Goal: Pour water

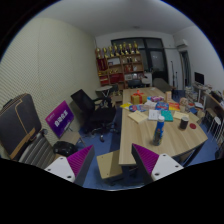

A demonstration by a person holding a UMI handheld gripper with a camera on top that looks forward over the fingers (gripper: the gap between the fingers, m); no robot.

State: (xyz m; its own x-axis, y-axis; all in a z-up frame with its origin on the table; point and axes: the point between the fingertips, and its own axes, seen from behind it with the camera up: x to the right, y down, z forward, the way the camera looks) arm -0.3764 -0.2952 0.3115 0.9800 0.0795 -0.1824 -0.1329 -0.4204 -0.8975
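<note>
Wooden and long, the table [150,128] runs away from us down the middle of an office, and we hold our gripper [113,163] well back from its near end, high enough to look over the whole top. Our two purple pads [146,158] stand wide apart with nothing between them; only floor and the near end of the table show in the gap.

We judge that the pouring has not begun: we are too far off to reach anything, and the approach comes first. Clutter [160,108] in blue, orange, red and yellow is spread over the far half of the table, well beyond the fingers. The vessel that holds the water is presumably among it, but we cannot pick out a bottle, jug or cup with any certainty from here.

Black office chairs [95,110] are pulled away from the table's left side, which leaves us an open lane along that edge. A purple sign [60,119] with pale lettering leans near them; we cannot read its writing. Shelves [122,62] at the back wall carry small coloured things, too small to name, and no brand or label on the table is legible.
</note>
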